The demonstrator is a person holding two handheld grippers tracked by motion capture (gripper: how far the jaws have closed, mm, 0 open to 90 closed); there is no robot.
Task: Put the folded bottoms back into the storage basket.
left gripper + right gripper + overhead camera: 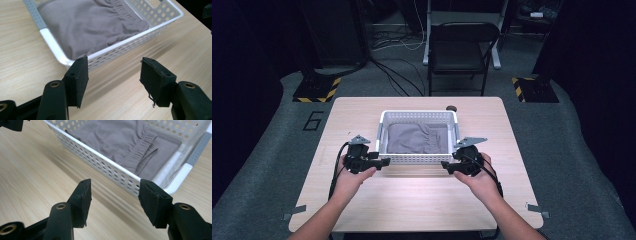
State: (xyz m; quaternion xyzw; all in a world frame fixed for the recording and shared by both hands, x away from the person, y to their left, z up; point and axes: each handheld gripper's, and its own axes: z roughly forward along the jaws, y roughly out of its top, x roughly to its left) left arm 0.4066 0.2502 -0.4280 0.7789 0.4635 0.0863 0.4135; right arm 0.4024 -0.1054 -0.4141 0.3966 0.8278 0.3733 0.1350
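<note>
Basket (419, 159) holds grey cloth (414, 137) | chair (460, 50) in high view | jaws parted

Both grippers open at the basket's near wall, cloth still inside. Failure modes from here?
1. The grey garment lies flat and low in the white perforated basket; jaws reaching over the near wall may hit the rim and shove the basket.
2. The left gripper and right gripper sit near opposite corners; uneven pulls could skew or tip the basket.
3. A pinch may take one fabric layer only, so the garment unfolds.
</note>
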